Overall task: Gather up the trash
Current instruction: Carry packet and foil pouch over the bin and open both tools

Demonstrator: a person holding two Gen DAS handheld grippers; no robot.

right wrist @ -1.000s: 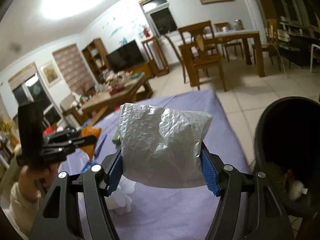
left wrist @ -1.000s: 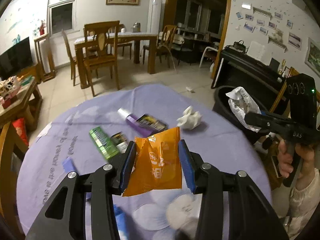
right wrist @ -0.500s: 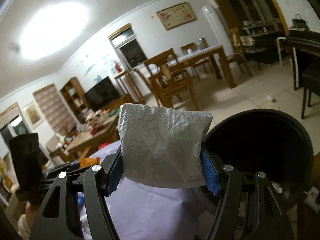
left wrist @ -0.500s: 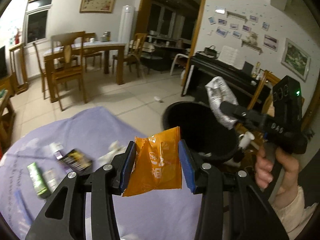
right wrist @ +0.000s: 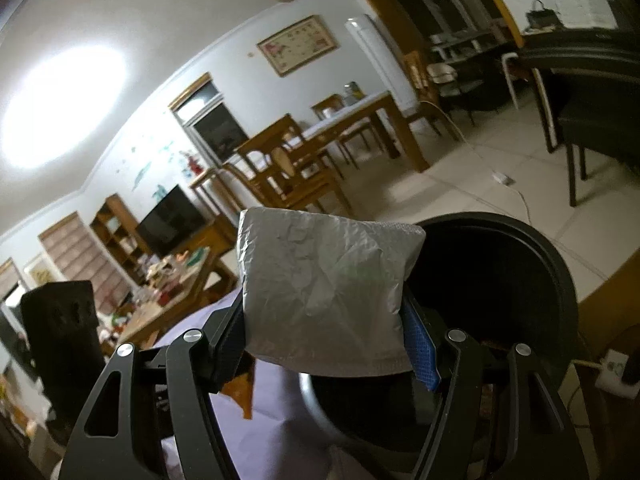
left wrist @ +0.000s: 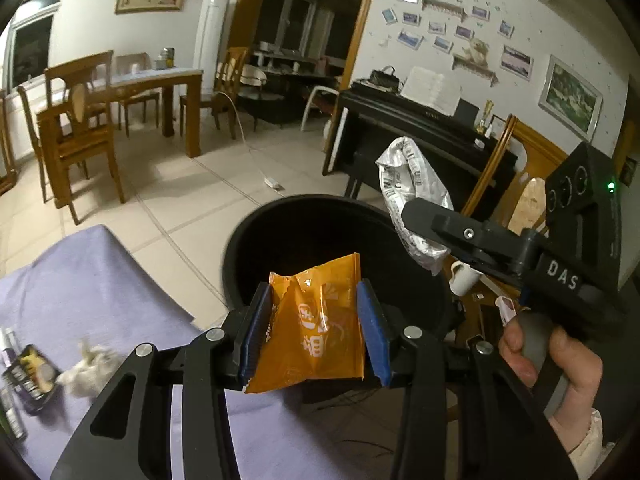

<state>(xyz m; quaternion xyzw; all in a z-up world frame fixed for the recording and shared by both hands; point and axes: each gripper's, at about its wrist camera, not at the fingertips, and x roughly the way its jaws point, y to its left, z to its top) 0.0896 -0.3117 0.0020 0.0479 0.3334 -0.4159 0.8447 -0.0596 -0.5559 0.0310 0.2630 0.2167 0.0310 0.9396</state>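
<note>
My left gripper [left wrist: 316, 332] is shut on an orange snack wrapper [left wrist: 312, 328] and holds it over the near rim of a black trash bin [left wrist: 256, 232]. My right gripper [right wrist: 328, 332] is shut on a crumpled silver wrapper [right wrist: 324, 288] beside the bin [right wrist: 520, 280]. In the left wrist view the right gripper [left wrist: 420, 208] holds the silver wrapper [left wrist: 412, 192] above the bin's right rim. A corner of the orange wrapper [right wrist: 240, 392] shows in the right wrist view.
A table with a purple cloth [left wrist: 92, 280] lies to the left, with a crumpled tissue [left wrist: 90, 370] and several small packets [left wrist: 28, 372] on it. A black piano [left wrist: 420, 136] stands behind the bin. Wooden chairs and a dining table [left wrist: 120, 92] stand farther back.
Both grippers have swung away from the table toward the bin, each still holding its wrapper. The bin is now close under both.
</note>
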